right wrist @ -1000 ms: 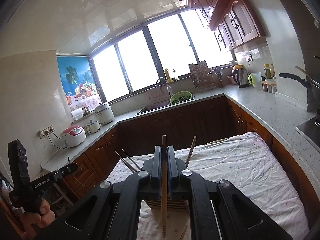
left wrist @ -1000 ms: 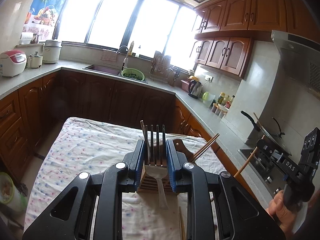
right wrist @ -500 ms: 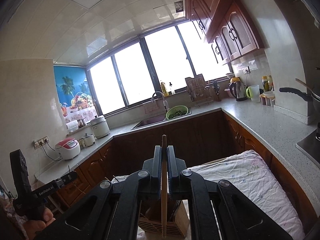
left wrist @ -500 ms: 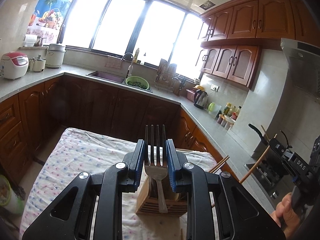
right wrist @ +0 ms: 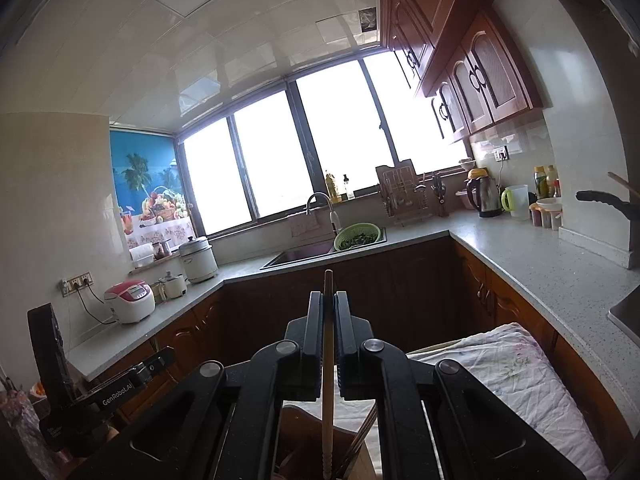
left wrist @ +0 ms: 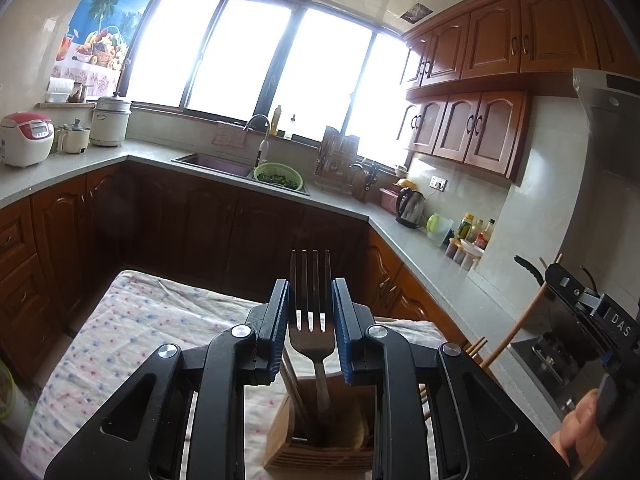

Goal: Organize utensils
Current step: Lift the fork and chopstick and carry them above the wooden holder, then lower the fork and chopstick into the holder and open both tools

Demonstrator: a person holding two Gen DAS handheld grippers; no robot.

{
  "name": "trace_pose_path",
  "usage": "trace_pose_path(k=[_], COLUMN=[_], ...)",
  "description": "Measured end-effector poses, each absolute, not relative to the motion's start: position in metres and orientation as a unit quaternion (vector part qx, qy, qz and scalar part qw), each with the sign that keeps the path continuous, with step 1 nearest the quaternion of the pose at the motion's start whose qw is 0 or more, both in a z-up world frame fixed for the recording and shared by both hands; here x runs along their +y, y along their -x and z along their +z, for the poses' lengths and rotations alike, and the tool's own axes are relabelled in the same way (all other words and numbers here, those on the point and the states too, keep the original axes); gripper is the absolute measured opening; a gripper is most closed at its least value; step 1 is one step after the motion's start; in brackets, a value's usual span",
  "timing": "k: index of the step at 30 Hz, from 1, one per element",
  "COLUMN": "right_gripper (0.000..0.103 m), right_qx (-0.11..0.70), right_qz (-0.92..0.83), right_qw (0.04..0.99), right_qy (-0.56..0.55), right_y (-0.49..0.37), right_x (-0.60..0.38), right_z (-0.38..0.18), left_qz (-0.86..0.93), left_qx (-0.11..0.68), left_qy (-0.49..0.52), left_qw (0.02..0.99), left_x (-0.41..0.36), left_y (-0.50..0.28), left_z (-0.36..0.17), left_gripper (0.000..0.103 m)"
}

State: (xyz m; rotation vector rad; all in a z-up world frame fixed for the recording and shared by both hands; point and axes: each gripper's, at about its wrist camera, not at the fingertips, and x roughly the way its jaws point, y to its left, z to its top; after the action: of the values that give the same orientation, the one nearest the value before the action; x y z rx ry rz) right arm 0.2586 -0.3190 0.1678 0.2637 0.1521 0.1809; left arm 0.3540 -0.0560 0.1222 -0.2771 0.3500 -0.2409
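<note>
My left gripper (left wrist: 310,312) is shut on a metal fork (left wrist: 311,320), tines up, its handle reaching down into a wooden utensil holder (left wrist: 320,436) on the cloth-covered table (left wrist: 120,332). My right gripper (right wrist: 328,320) is shut on a wooden chopstick (right wrist: 328,380), held upright over the same holder (right wrist: 304,440), which holds other chopsticks (right wrist: 362,436). The right gripper with its chopstick also shows at the right edge of the left wrist view (left wrist: 592,320). The left gripper shows at the lower left of the right wrist view (right wrist: 100,392).
Kitchen counters wrap around the table, with a sink (left wrist: 216,160), a green colander (left wrist: 279,174), a kettle (left wrist: 410,206), a rice cooker (left wrist: 26,138) and a stove with a pan (left wrist: 528,270) at the right. Wooden cabinets hang above.
Both grippers have risen and tilted upward, so the holder has dropped lower in both views. The fork and the chopstick stay gripped, with their lower ends now at the holder's mouth.
</note>
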Motion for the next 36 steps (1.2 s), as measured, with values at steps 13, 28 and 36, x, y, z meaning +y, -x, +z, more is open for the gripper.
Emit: trace_pose_path(k=[13, 28, 36], right_gripper=[0.005, 0.005, 0.005], right_qx=[0.098, 0.133, 0.154], right_qz=[0.088, 0.074, 0.069], right_qw=[0.98, 0.975, 0.971], right_qy=[-0.147, -0.165, -0.169], right_y=[-0.272, -0.276, -0.282], right_x=[-0.319, -0.321, -0.319], right_z=[0.123, 0.09, 0.081], left_qz=[-0.121, -0.126, -0.128], left_qx=[0.189, 0.236, 0.248], left_qy=[0.113, 0.112, 0.105], left_qw=[0.968, 0.957, 0.954], left_x=[-0.075, -0.08, -0.085], left_y=[-0.354, -0.359, -0.36], left_z=[0.081, 0.047, 0.043], left_gripper=[0.02, 0.02, 0.02])
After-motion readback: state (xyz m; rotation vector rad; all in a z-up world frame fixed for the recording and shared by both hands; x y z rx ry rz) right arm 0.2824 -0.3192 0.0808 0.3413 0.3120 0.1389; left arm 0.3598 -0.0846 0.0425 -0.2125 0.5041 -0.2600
